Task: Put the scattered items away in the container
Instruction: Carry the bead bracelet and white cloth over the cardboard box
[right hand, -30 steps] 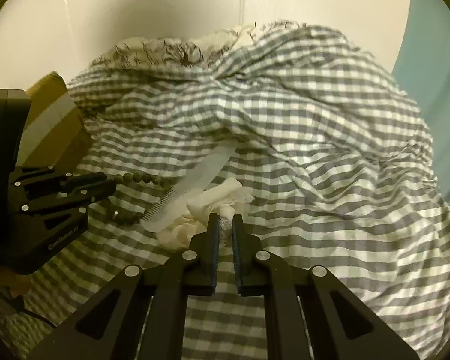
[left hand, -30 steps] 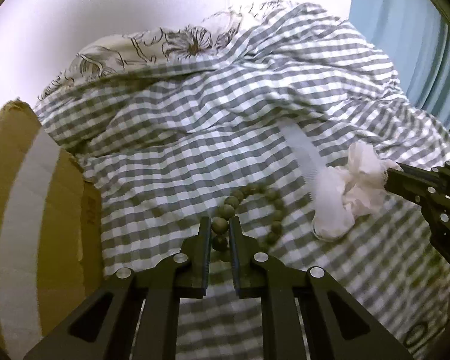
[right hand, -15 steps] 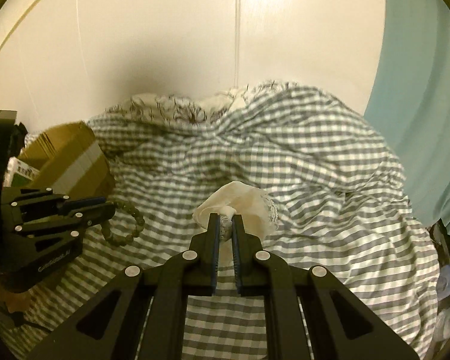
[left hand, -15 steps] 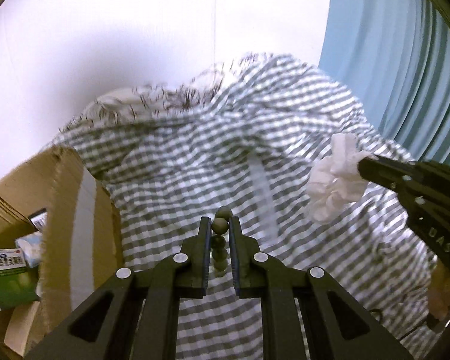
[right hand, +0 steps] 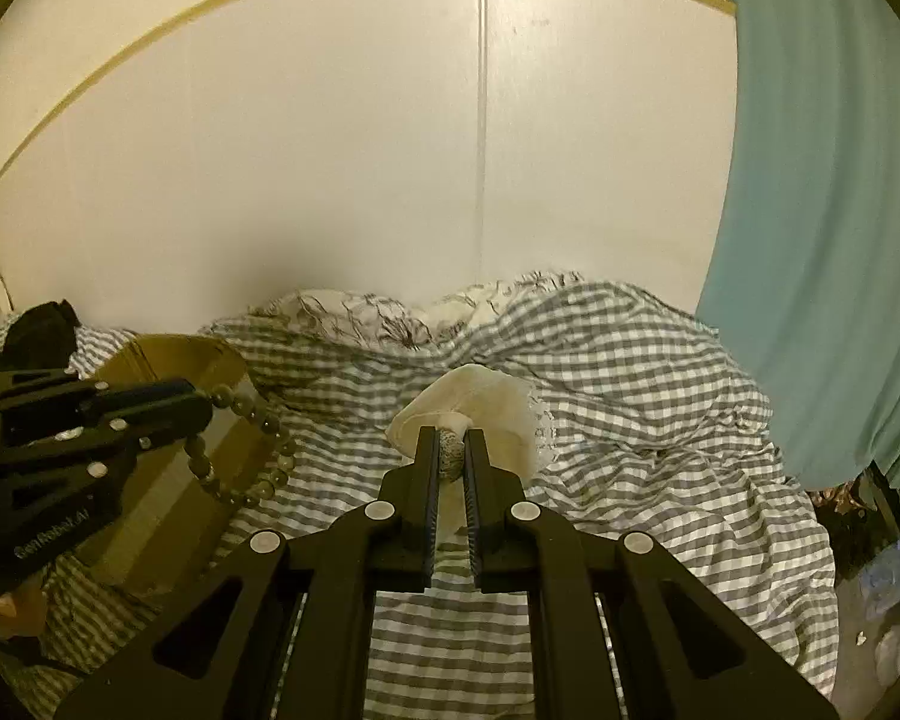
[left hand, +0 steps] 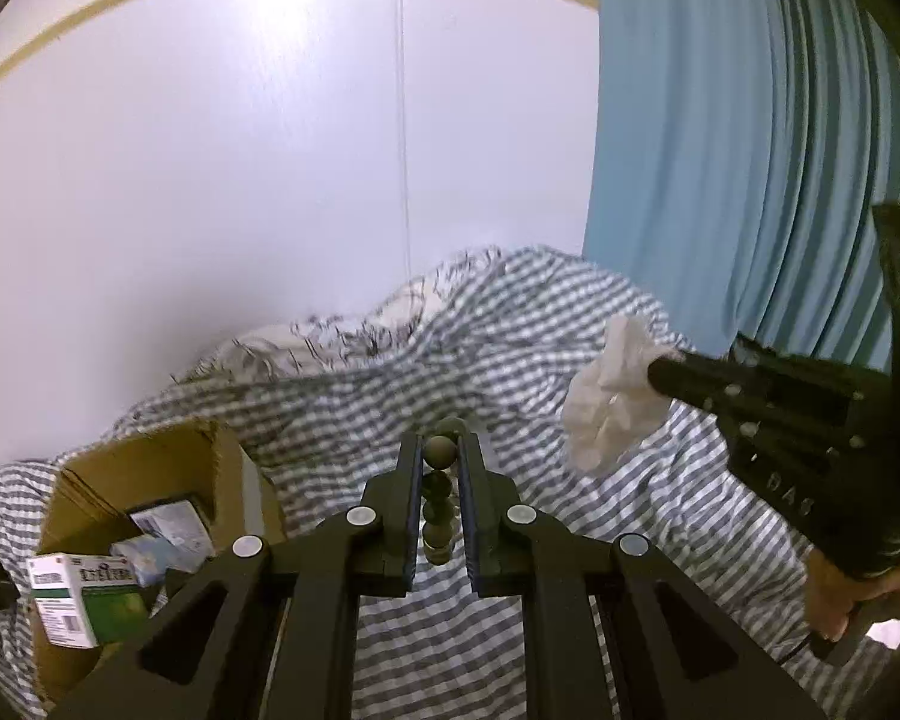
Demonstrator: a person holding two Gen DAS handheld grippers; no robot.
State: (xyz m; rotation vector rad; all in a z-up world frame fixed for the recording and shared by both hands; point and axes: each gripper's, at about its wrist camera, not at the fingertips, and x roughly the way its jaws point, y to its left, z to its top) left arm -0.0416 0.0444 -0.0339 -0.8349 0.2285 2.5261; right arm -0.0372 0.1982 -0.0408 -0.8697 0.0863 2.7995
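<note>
Above the gingham bedspread (left hand: 510, 630), the left gripper (left hand: 440, 462) is clamped on a string of dark green beads (left hand: 438, 504), which hangs clear of the bed. At 3 o'clock from it the right gripper (right hand: 451, 456) pinches a white scrunchie (right hand: 480, 414), also lifted. The open cardboard box (left hand: 150, 474), holding small packets (left hand: 84, 594), sits at 8 o'clock from the left gripper.

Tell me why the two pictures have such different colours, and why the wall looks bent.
Left wrist view: cool, bluish light, glare on the wall, checked bedding smeared by blur. Right wrist view: warm, yellowish, bedding sharper. Both lenses are fisheye, so the wall's gold trim curves and corners go dark.
</note>
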